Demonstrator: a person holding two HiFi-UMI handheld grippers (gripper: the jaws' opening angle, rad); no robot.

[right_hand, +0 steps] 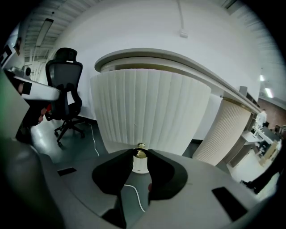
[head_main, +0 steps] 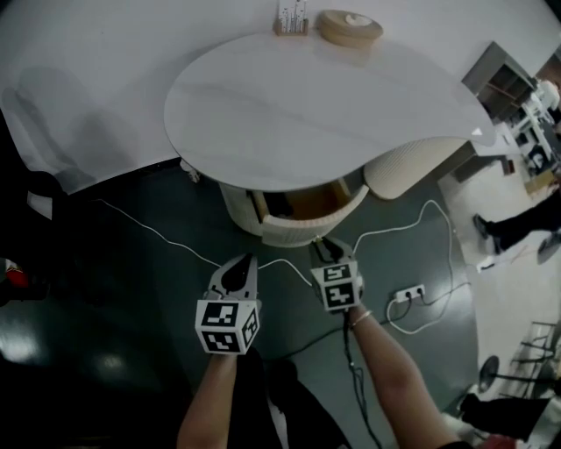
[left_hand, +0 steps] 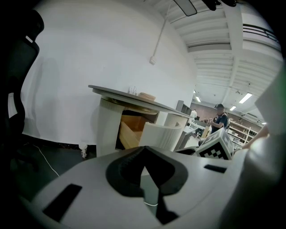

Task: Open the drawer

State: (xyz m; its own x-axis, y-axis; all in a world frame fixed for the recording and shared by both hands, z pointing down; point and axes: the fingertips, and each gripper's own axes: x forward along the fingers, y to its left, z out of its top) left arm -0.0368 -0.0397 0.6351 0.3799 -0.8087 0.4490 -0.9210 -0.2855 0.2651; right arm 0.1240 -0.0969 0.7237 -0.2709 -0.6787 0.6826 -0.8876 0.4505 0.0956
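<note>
The right gripper (head_main: 323, 245) is clenched on the small brass knob (right_hand: 140, 153) of the drawer (head_main: 294, 230). In the right gripper view its two black jaws close in from either side, so the knob sits pinched right at their tips, with the ribbed white drawer front (right_hand: 147, 112) rising just behind it. The jaws stand only as far apart as the knob is wide.

The drawer sits under the near edge of the rounded white table top (head_main: 307, 114). It stands partly pulled out, and its curved front pokes past the table's rim (a strip of brown wooden interior shows behind it).

The left gripper (head_main: 249, 258) hovers just beside the right one, over the dark floor and apart from the drawer. In the left gripper view its jaws meet at the tips, with nothing between them. The open drawer (left_hand: 156, 133) lies ahead of it.

A roll of tape (head_main: 349, 26) rests on the far side of the table. A white cable (head_main: 158, 232) trails across the floor, and a power strip (head_main: 409, 294) lies to the right.
</note>
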